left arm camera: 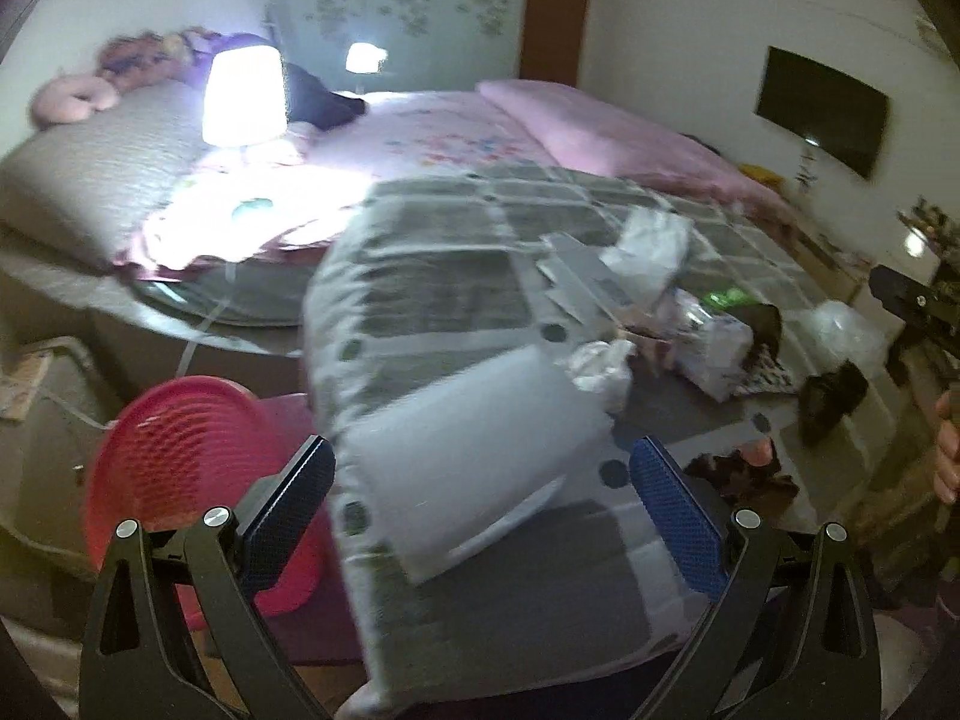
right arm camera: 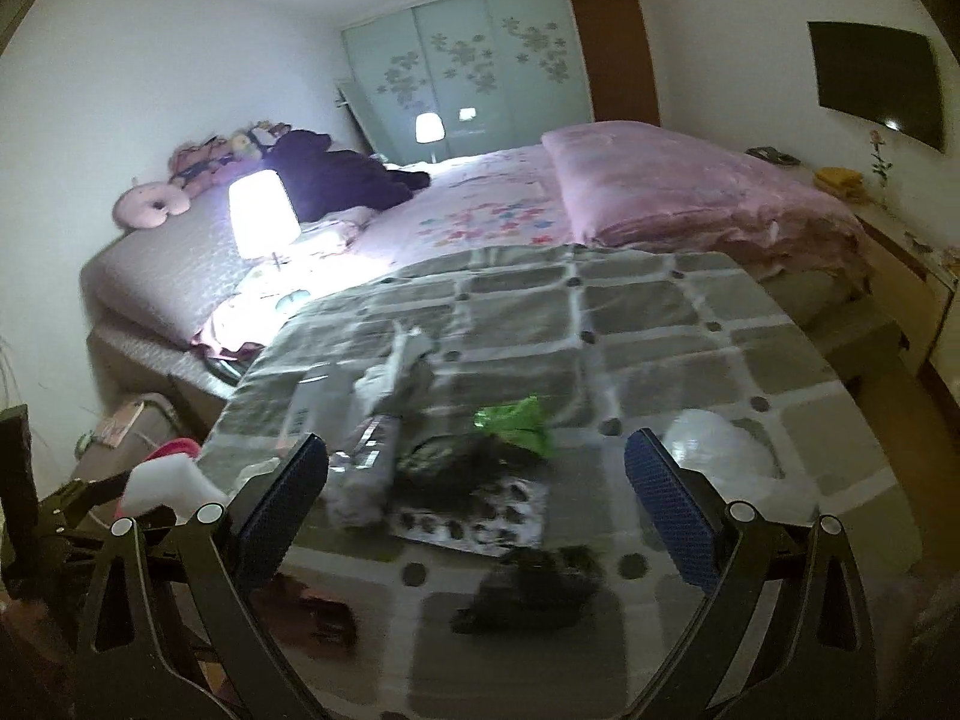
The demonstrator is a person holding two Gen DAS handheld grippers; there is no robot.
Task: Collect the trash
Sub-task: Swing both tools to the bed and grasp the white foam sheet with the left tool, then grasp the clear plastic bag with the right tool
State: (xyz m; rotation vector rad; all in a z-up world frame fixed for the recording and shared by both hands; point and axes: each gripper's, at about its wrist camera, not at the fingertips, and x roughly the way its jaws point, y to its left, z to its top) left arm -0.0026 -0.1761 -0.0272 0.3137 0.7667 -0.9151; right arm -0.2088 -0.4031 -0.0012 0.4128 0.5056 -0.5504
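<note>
Trash, scattered on a grey-and-white checked cloth [right arm camera: 630,324] covering a table beside the bed: a green crinkled plastic wrapper [right arm camera: 519,423] near the middle; a crumpled clear plastic bag [right arm camera: 717,447] to its right, just beyond the right gripper's right finger; a dark crumpled wrapper [right arm camera: 528,591] on the near part of the cloth; a white sheet printed with dark spots [right arm camera: 480,519] between the dark wrapper and the green one; a grey rolled packet [right arm camera: 366,468] to the left, with crumpled whitish paper [right arm camera: 396,375] behind it; a flat white rectangular slab [left arm camera: 474,456] lying near the cloth's left edge, directly ahead of the left gripper; all somewhat blurred.

Right gripper [right arm camera: 477,504]: blue-padded fingers spread wide apart, nothing between them, held above the near pile.

Left gripper [left arm camera: 483,516]: blue-padded fingers likewise wide apart and empty, above the white slab.

Red perforated plastic basket [left arm camera: 198,468]: on the floor at the table's left, beside the left gripper's left finger.

Surroundings: bed with pink floral cover [right arm camera: 480,216] behind the table; folded pink quilt [right arm camera: 678,186] at its right; lit white table lamp [right arm camera: 261,213] at its left; plush toys [right arm camera: 198,171] along the wall; pale green sliding wardrobe [right arm camera: 468,66]; black wall-mounted screen [right arm camera: 879,81].
</note>
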